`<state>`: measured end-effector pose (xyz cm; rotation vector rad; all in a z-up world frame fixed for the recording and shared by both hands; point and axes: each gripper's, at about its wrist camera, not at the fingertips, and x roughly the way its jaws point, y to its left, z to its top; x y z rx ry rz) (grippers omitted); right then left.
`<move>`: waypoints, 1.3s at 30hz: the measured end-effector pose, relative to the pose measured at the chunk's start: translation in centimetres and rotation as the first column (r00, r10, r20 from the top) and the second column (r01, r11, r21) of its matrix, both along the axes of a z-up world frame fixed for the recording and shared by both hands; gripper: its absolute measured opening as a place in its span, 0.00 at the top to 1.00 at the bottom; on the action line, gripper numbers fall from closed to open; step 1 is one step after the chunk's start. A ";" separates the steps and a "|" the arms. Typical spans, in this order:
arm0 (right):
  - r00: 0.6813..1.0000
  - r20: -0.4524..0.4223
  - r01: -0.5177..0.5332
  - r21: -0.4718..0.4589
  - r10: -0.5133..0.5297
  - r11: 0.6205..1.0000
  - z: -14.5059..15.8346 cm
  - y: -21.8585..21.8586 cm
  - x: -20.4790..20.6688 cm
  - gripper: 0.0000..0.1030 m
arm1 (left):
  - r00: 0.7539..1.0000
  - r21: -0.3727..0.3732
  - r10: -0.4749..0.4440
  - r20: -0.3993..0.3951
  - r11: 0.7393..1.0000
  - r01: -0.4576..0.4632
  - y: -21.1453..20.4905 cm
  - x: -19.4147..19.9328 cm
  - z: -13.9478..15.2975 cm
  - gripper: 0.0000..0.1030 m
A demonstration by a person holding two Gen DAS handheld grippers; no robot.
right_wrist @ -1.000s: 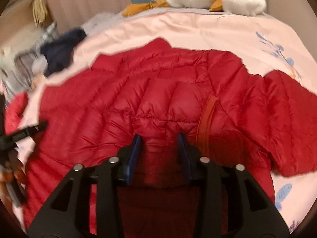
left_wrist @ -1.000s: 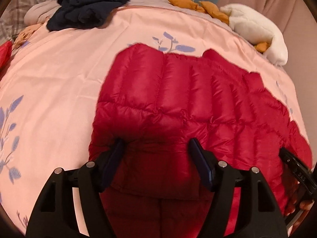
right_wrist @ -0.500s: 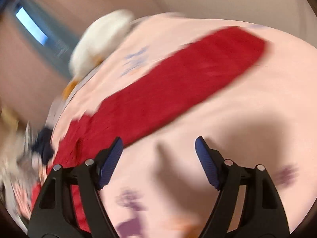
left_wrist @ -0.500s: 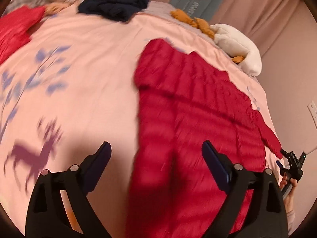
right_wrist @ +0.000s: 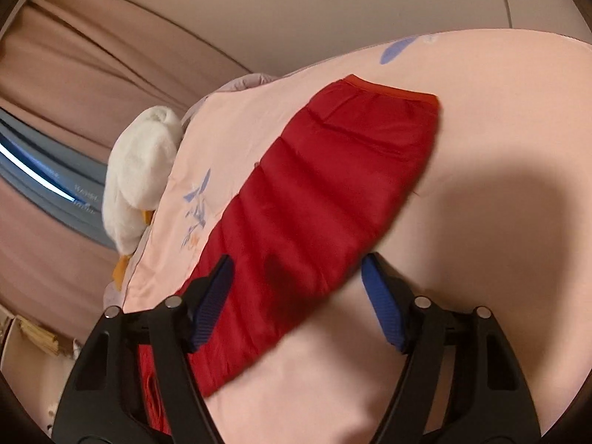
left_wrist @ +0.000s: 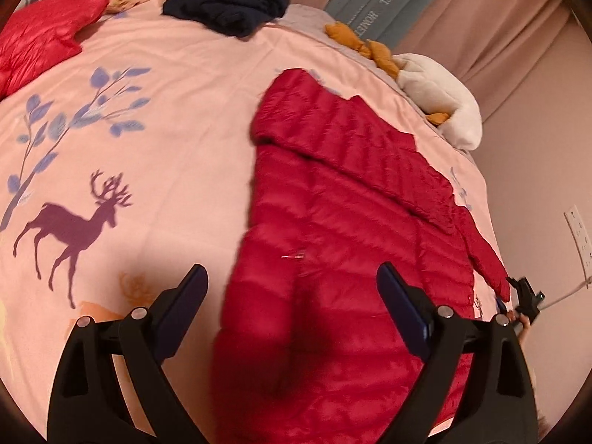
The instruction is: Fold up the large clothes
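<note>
Red down jacket (left_wrist: 333, 244): laid flat on the pink bedspread (left_wrist: 166, 170), one sleeve (right_wrist: 325, 192) stretched out toward the bed's edge.
Left tool (left_wrist: 292, 296): held above the jacket's body, jaws spread wide, nothing gripped.
Right tool (right_wrist: 296, 288): held over the sleeve, jaws spread wide, nothing gripped.
Dark navy garment (left_wrist: 229, 0): bunched at the far end of the bed.
Second red garment (left_wrist: 40, 33): seen at the far left.
White plush toy (right_wrist: 137, 174): seen lying at the bed's edge.
</note>
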<state>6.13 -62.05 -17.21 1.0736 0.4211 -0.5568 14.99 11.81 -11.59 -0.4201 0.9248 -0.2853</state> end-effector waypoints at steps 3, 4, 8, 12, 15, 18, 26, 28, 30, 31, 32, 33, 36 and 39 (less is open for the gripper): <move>0.997 -0.052 0.059 -0.011 -0.060 0.998 -0.9 -0.5 0.5 0.69 | 1.000 0.028 -0.020 0.015 0.999 0.019 -1.2 -0.2 0.7 0.10; 0.996 -0.052 0.068 -0.011 -0.068 0.998 -1.1 -0.6 0.3 0.79 | 0.999 0.032 -0.027 0.018 0.999 0.026 -1.4 -0.2 0.8 0.10; 0.989 -0.124 0.067 -0.084 -0.077 0.994 0.0 -0.6 0.1 0.92 | 0.998 0.043 -0.050 0.034 0.998 0.049 -2.2 -0.4 1.4 0.10; 0.989 -0.148 -0.046 -0.380 -0.011 0.924 6.2 4.5 1.6 0.95 | 0.995 0.051 -0.090 0.040 0.995 0.088 -3.1 -0.8 1.6 0.10; 0.987 -0.091 -0.161 -0.503 0.133 0.849 11.0 9.9 3.6 0.95 | 0.992 0.024 -0.114 0.045 0.993 0.113 -3.7 -1.2 1.7 0.10; 0.951 -0.105 -0.293 -0.615 0.291 0.732 14.6 16.8 6.4 0.95 | 0.991 -0.008 -0.125 0.037 0.992 0.126 -4.1 -1.6 1.6 0.10; 0.757 -0.296 -0.577 -0.721 0.583 0.383 13.8 36.3 13.1 0.93 | 0.989 -0.087 -0.144 0.043 0.985 0.147 -3.5 -2.8 1.7 0.10; 0.706 -0.347 -0.631 -0.704 0.617 0.325 12.2 39.3 14.2 0.87 | 0.990 -0.116 -0.135 0.041 0.984 0.139 -2.7 -3.0 1.6 0.10; 0.633 -0.434 -0.702 -0.670 0.641 0.241 9.8 42.5 15.2 0.77 | 0.992 -0.126 -0.122 0.036 0.984 0.126 -2.0 -3.1 1.4 0.10; 0.601 -0.480 -0.734 -0.648 0.639 0.204 8.6 43.6 15.9 0.63 | 0.993 -0.131 -0.114 0.029 0.985 0.117 -1.7 -3.1 1.2 0.10; 0.572 -0.511 -0.759 -0.627 0.641 0.178 7.5 44.4 16.3 0.58 | 0.993 -0.139 -0.111 0.025 0.984 0.114 -1.3 -3.1 1.0 0.10; 0.539 -0.525 -0.782 -0.602 0.658 0.160 6.6 44.8 16.3 0.52 | 0.994 -0.146 -0.109 0.021 0.983 0.111 -1.0 -3.1 0.9 0.10; 0.509 -0.514 -0.801 -0.577 0.691 0.161 6.1 44.6 14.8 0.47 | 0.995 -0.177 -0.102 0.006 0.979 0.101 -0.2 -2.8 0.3 0.10; 0.519 -0.458 -0.792 -0.574 0.721 0.206 6.6 42.6 11.6 0.41 | 0.994 -0.230 -0.112 -0.006 0.967 0.108 -0.3 -1.4 0.0 0.10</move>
